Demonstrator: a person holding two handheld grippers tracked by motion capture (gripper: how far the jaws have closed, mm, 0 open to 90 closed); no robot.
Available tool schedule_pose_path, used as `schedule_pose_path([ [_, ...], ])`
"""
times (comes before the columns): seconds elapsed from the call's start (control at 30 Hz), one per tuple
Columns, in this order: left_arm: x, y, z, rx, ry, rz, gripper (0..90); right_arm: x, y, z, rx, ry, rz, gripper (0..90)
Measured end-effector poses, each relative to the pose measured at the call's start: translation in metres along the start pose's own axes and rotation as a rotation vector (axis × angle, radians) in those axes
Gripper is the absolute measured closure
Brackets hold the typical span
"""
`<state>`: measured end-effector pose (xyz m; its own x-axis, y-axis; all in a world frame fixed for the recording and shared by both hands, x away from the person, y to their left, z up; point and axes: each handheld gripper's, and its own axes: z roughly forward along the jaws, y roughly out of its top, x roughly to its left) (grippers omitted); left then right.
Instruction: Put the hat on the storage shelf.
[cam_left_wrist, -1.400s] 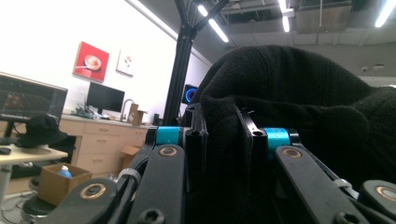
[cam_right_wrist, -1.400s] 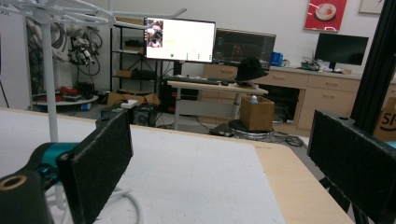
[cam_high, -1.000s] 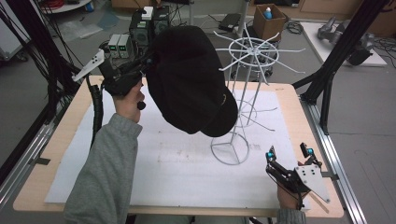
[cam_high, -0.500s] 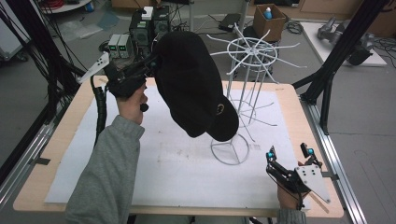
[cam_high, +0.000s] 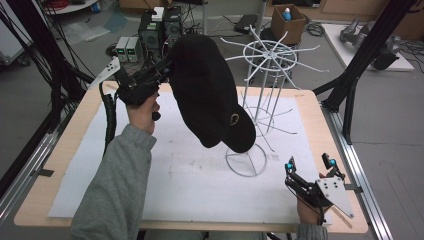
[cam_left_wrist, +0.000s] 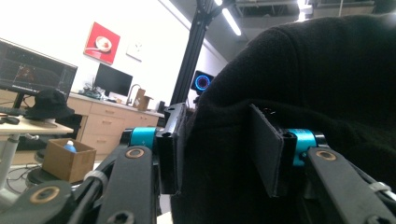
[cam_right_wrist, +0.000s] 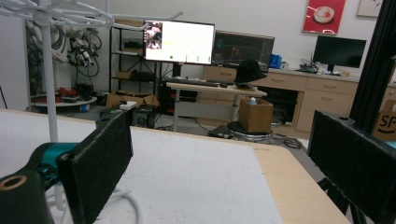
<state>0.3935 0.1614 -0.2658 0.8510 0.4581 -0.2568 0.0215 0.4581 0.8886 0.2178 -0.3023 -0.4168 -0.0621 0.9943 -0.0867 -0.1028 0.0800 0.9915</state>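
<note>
Wooden table (cam_high: 65, 150) with a white sheet (cam_high: 190, 185) spread over it; lab room behind, desks, monitors, a cardboard box (cam_high: 288, 22) on the floor past the far edge.

Left gripper (cam_high: 167, 70) held up above the far left part of the table, pointing toward the white wire rack (cam_high: 267, 75). Black cap (cam_high: 207, 92) hangs right at its tip, crown up, brim down and angled toward the rack's ring base. In the left gripper view the cap (cam_left_wrist: 303, 93) sits between the two pads (cam_left_wrist: 266, 149); cloth lies against the left-hand pad, while the right-hand pad shows its face with a thin gap in front of it. Jaws have just been opening; they stand part open with the cap between them, no firm clamp visible. Whether the cap's top already rests on a rack arm I cannot tell: the cap hides that spot.

Right gripper (cam_high: 309, 165) low near the table's near right corner, well apart from cap and rack. Jaws wide apart, nothing between them; right gripper view looks across bare sheet, with the rack's post (cam_right_wrist: 46, 70) off to its left.
</note>
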Motion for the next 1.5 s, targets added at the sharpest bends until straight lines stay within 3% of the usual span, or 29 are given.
schedule_pose_path([
  [0.53, 0.008, -0.006, -0.003, -0.007, 0.026, -0.038, 53.2, 0.000, 0.000, 0.000, -0.001, 0.000, 0.003, 5.8],
  [0.6, 0.008, -0.007, -0.003, -0.009, 0.019, -0.035, 52.9, 0.000, 0.000, 0.000, -0.001, 0.000, 0.001, 5.8],
  [0.73, 0.009, -0.007, -0.006, -0.011, 0.044, -0.019, 50.8, 0.000, 0.000, 0.000, 0.000, 0.000, 0.002, 5.8],
  [0.9, 0.012, -0.007, -0.010, 0.003, 0.082, -0.004, 41.9, 0.000, 0.000, 0.000, 0.000, 0.002, 0.000, 5.8],
  [1.0, 0.014, -0.007, -0.011, -0.002, 0.064, -0.007, 30.3, 0.000, 0.000, -0.001, 0.000, 0.002, 0.004, 5.8],
  [1.1, 0.013, -0.006, -0.011, 0.005, 0.075, 0.005, 24.9, 0.000, 0.000, 0.000, -0.001, 0.002, 0.003, 5.8],
  [1.17, 0.014, -0.006, -0.013, 0.000, 0.071, 0.007, 16.0, 0.000, 0.000, 0.000, 0.000, 0.002, 0.001, 5.8],
  [1.27, 0.015, -0.001, -0.019, -0.029, 0.077, -0.022, 5.3, 0.000, 0.000, -0.001, -0.001, 0.002, 0.004, 5.8],
  [1.5, 0.019, 0.005, -0.032, -0.028, 0.129, 0.020, 1.7, 0.001, 0.000, -0.001, 0.000, 0.002, -0.004, 5.8],
])
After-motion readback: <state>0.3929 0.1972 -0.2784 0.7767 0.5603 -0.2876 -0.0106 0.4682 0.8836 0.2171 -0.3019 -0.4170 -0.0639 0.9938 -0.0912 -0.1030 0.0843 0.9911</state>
